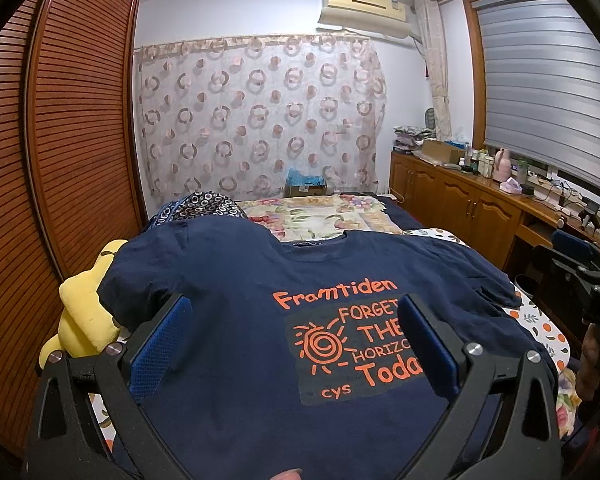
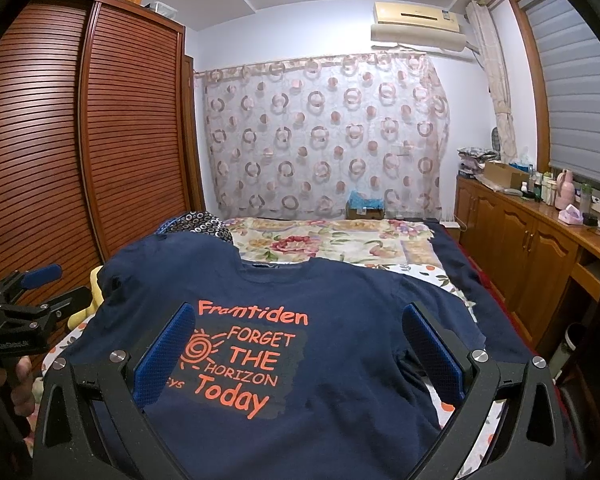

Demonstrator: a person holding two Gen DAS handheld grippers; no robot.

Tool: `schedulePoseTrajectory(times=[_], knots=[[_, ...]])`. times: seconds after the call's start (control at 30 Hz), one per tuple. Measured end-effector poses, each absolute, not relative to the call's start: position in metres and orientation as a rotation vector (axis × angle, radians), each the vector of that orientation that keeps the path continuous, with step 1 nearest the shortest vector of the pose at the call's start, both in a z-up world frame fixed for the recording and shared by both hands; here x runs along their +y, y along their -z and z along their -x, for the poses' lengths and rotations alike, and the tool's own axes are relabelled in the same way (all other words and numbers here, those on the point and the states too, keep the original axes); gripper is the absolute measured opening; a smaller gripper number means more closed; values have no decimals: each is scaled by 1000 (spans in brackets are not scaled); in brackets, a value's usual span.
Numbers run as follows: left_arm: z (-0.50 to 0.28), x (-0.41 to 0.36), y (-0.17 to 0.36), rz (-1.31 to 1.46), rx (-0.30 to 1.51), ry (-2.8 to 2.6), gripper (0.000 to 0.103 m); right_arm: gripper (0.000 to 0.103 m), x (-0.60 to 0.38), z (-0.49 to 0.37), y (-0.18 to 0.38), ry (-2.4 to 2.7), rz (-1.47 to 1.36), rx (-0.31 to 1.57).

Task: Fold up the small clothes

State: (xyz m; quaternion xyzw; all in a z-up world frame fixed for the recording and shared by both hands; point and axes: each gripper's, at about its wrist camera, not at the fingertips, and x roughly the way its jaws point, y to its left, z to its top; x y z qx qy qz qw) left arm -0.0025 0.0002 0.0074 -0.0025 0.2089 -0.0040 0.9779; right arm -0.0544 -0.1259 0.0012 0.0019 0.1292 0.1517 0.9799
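- A bed (image 1: 404, 220) fills the middle of the room, running away from the cameras toward a curtain with a ring pattern (image 1: 256, 120). It carries a floral quilt (image 2: 332, 240) at the far end.
- A navy T-shirt (image 1: 260, 320) lies spread flat on the near end of the bed, front side up. Its long axis runs from the cameras toward the curtain, with the neckline at the far end and the hem nearest. One sleeve reaches out to each side.
- The shirt's chest shows orange lettering, "Framtiden FORGET THE HORIZON Today", beside an orange spiral sun on a darker patch. The fabric looks mostly smooth.
- The left gripper (image 1: 296, 340) hovers over the shirt's left half, its blue-padded jaws spread wide and holding nothing.
- The right gripper (image 2: 296, 348) hovers over the shirt's right half, jaws likewise wide apart and empty.
- A yellow plush toy (image 1: 84, 312) sits at the bed's left edge, just beside the shirt's sleeve.
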Motion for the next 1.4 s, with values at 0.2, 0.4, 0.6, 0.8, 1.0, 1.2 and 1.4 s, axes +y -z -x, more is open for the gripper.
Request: schedulePoseTrajectory(times=[0.2, 0.4, 0.6, 0.8, 1.0, 1.2, 1.4], knots=[[3, 0, -7, 3, 420, 7, 103, 103, -126, 55, -1, -302, -4, 258], [5, -1, -8, -1, 414, 6, 103, 103, -128, 56, -1, -303, -5, 255], [5, -1, -7, -1, 416, 6, 103, 103, -128, 55, -1, -303, -6, 255], [5, -1, -7, -4, 413, 6, 103, 103, -129, 56, -2, -300, -10, 249], [5, -2, -7, -4, 413, 5, 103, 103, -129, 56, -2, -300, -10, 249], [5, -2, -7, -4, 413, 5, 103, 103, -129, 56, -2, -301, -11, 249], [6, -2, -8, -5, 414, 7, 103, 103, -129, 56, -2, -301, -10, 248]])
